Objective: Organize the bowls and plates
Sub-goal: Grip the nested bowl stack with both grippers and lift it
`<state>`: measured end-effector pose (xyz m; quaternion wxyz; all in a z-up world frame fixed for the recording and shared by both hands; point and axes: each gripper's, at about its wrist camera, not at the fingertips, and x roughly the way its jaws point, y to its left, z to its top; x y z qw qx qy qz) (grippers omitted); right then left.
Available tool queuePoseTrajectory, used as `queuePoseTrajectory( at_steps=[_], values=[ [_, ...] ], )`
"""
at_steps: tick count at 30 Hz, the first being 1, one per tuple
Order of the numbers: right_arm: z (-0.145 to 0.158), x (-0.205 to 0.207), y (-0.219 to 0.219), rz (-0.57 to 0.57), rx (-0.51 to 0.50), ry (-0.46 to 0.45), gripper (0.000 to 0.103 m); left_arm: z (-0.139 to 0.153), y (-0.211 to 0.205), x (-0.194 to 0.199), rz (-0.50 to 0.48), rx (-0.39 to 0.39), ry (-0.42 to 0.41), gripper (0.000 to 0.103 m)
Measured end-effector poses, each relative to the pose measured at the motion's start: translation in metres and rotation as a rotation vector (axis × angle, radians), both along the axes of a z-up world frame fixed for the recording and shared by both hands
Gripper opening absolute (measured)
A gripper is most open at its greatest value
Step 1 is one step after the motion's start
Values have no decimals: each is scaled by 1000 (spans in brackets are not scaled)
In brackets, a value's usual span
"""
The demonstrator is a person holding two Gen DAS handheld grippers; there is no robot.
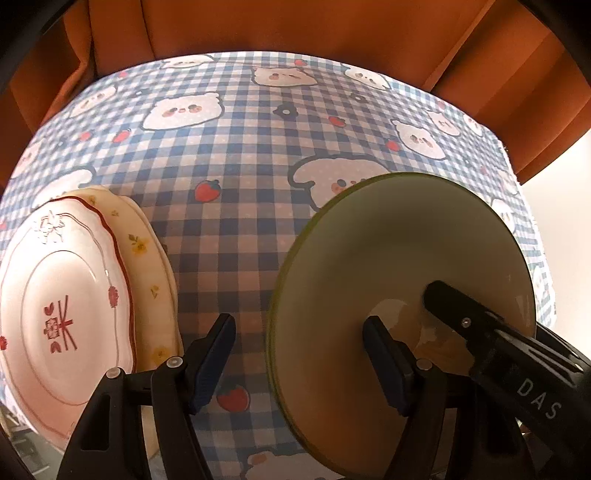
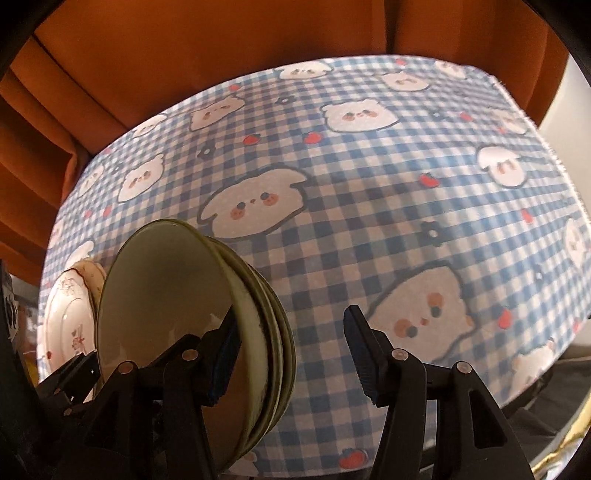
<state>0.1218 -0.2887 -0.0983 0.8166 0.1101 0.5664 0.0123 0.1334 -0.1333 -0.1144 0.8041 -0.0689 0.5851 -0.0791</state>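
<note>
A stack of green bowls [image 1: 388,266] [image 2: 166,295] sits on the checked tablecloth [image 1: 236,206] [image 2: 369,229]. To its left lies a stack of plates: a white plate with red pattern [image 1: 62,314] [image 2: 68,314] on a cream flowered plate [image 1: 147,258]. My left gripper [image 1: 299,354] is open, its left finger between the two stacks, its right finger over the top bowl. My right gripper [image 2: 291,347] is open; its left finger is inside the top bowl, its right finger outside the stack. The right gripper's finger [image 1: 465,317] shows over the bowl in the left wrist view.
An orange curtain [image 1: 295,26] [image 2: 184,55] hangs behind the table. The table's right edge [image 2: 554,155] drops off to a pale wall. Checked cloth stretches to the right of the bowls.
</note>
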Motion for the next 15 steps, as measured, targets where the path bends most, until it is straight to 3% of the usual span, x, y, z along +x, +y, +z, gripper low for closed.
queuePoseTrajectory(
  at_steps=[5, 9, 12, 15],
  values=[
    [-11, 5, -6, 41, 106, 15, 58, 0, -3, -2, 34, 36, -19, 73],
    [-22, 8, -12, 41, 240, 65, 50, 0, -1, -6, 77, 35, -25, 73],
    [-21, 10, -10, 81, 260, 60, 38, 1, -4, -7, 85, 41, -32, 68],
    [-19, 12, -7, 115, 260, 59, 36, 4, -8, -9, 84, 46, -38, 60]
  ],
)
